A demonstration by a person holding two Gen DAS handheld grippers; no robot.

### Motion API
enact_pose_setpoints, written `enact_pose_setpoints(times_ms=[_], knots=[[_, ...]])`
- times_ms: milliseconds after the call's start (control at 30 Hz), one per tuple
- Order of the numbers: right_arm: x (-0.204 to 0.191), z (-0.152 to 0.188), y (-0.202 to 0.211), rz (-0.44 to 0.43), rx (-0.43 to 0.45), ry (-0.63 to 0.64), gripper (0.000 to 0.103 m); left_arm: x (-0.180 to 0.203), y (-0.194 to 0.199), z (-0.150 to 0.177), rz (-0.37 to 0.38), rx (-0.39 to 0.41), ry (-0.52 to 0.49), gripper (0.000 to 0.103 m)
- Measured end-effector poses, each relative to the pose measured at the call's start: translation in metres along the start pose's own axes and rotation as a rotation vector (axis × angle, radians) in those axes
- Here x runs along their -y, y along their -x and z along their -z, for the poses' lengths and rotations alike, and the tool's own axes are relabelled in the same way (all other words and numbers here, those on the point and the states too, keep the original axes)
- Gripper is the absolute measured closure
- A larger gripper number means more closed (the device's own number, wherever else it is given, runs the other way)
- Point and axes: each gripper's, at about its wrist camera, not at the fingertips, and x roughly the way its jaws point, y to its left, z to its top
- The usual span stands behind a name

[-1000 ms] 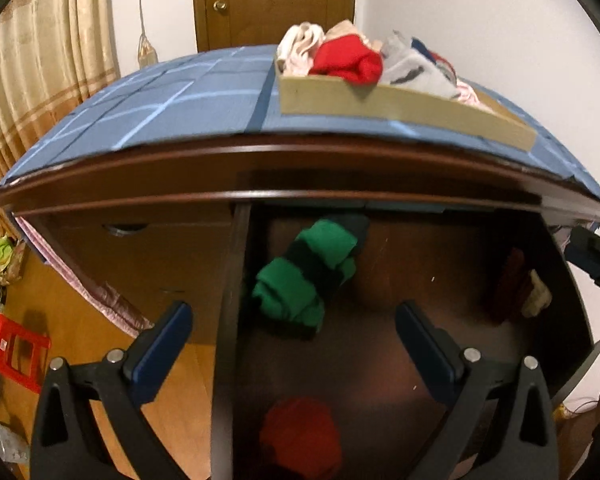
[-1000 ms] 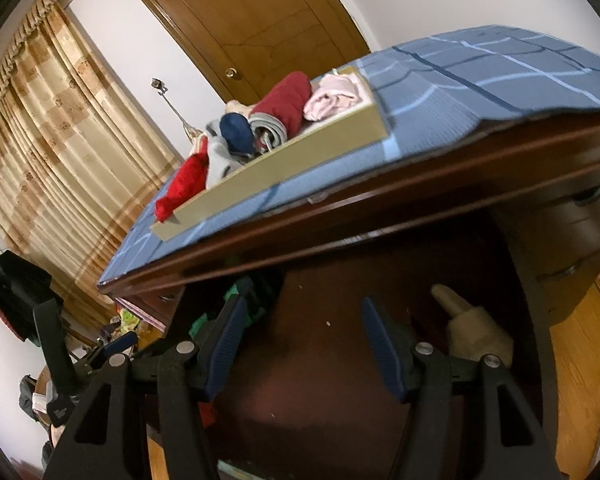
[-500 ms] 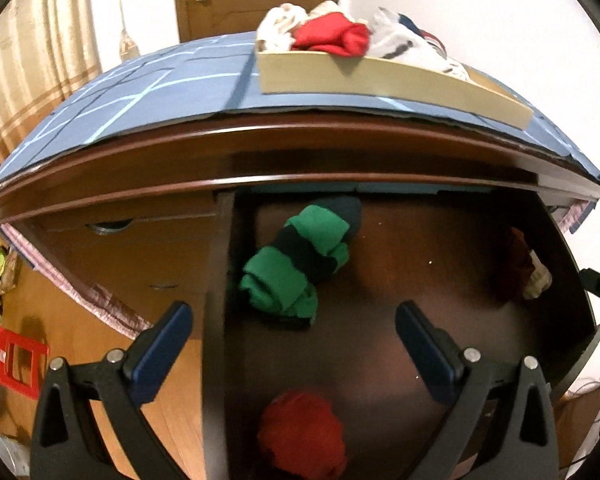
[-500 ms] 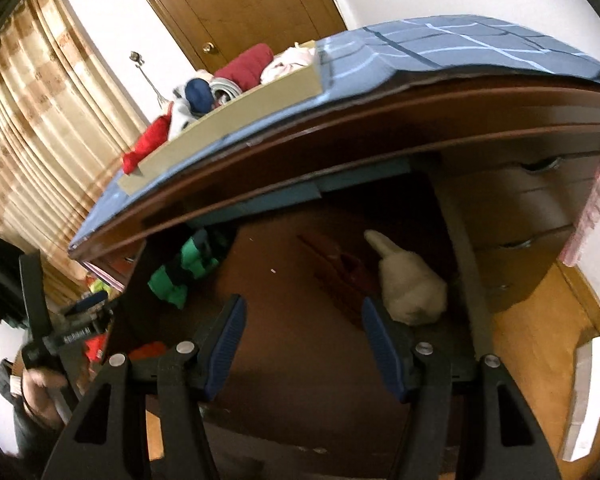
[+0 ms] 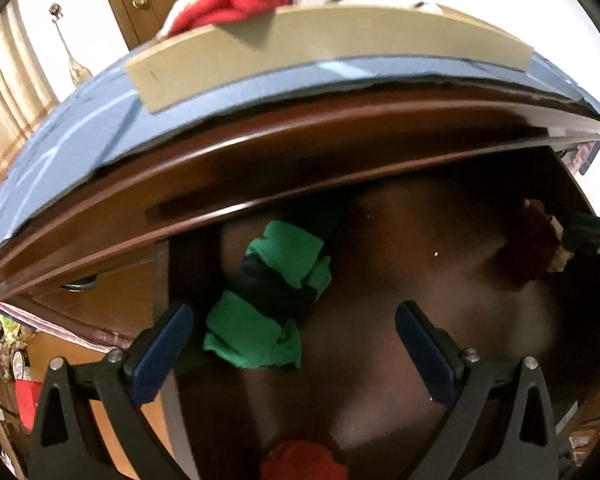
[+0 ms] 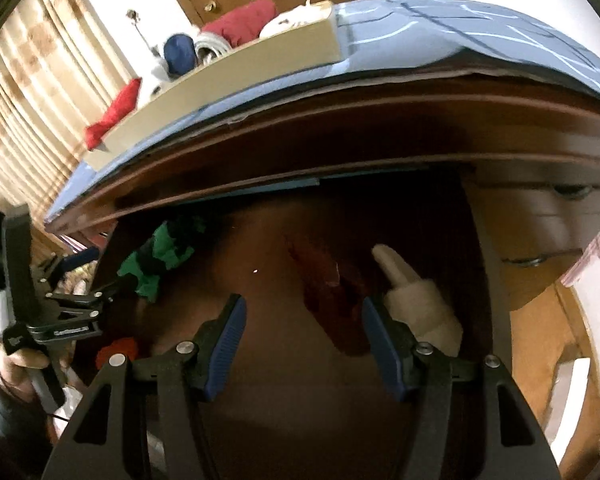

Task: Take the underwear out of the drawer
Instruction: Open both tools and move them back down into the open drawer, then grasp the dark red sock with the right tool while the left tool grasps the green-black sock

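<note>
The dark wooden drawer [image 5: 400, 264] stands open. A rolled green and black underwear [image 5: 272, 292] lies at its left, just ahead of my open left gripper [image 5: 292, 344]. A red roll [image 5: 304, 462] lies near the drawer's front. A dark red piece [image 6: 332, 296] and a cream roll [image 6: 416, 300] lie at the right, in front of my open right gripper [image 6: 304, 336]. The green roll [image 6: 160, 256] and left gripper [image 6: 76, 312] also show in the right wrist view.
A beige tray [image 5: 320, 56] full of rolled clothes sits on the blue checked cloth [image 5: 80, 128] atop the dresser. Closed drawers with handles flank the open one [image 6: 540, 220]. Curtains [image 6: 32, 100] and a wooden door stand behind.
Both grippers have moved lower and closer into the drawer. The green roll now sits near the left fingers and the dark red and cream pieces near the right fingers.
</note>
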Motion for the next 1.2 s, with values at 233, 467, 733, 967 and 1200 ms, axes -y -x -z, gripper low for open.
enact_pose_setpoints(times_ms=[233, 467, 733, 967, 1200], knots=[[-0.005, -0.014, -0.048, 0.067, -0.184, 0.062, 0.04, 0.009, -0.023, -0.012, -0.047, -0.076, -0.104, 0.001], [0.003, -0.022, -0.068, 0.125, -0.263, 0.076, 0.041, 0.024, -0.049, -0.023, -0.112, -0.144, -0.263, 0.001], [0.018, -0.016, -0.086, 0.053, -0.386, 0.029, 0.055, 0.023, -0.09, -0.021, -0.031, -0.176, -0.274, 0.006], [0.022, -0.004, -0.082, -0.008, -0.388, 0.006, 0.059, 0.016, -0.122, -0.011, 0.014, -0.183, -0.271, 0.03], [0.021, 0.011, -0.061, -0.097, -0.349, -0.017, 0.06, -0.005, -0.12, 0.011, 0.251, -0.15, -0.251, 0.063]])
